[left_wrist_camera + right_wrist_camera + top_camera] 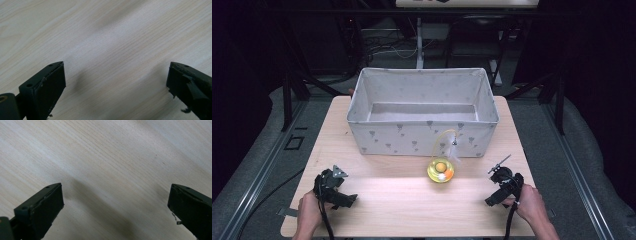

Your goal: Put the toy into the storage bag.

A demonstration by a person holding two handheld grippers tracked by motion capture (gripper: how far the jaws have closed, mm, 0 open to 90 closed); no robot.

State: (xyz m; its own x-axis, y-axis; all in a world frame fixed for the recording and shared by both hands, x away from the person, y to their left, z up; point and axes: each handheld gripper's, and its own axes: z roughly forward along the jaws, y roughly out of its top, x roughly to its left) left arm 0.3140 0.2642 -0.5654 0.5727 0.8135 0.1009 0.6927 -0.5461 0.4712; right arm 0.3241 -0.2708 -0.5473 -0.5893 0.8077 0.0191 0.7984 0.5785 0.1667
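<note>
Dark room and black frame legs surround a pale wooden tabletop (377,200), on which a grey fabric box (422,127) with small printed shapes stands at the far side. Just in front of the box wall sits a yellow toy (441,171), a small round transparent base with an orange ball inside and a thin curved wire with a white feather on top.

The left gripper (343,198) rests low on the tabletop, and its fingers (51,85) stand wide apart with only bare wood between them. The right gripper (497,192) is the same: its fingers (47,206) are wide and hold nothing. The toy lies ahead of both, between them, somewhat nearer to the right gripper.

I think the toy is light and made of hard, smooth plastic, so it may slip or roll away. The wire and feather look thin and bendable, not good for holding. It seems better to take it across the round base, with the fingers on two opposite sides.
</note>
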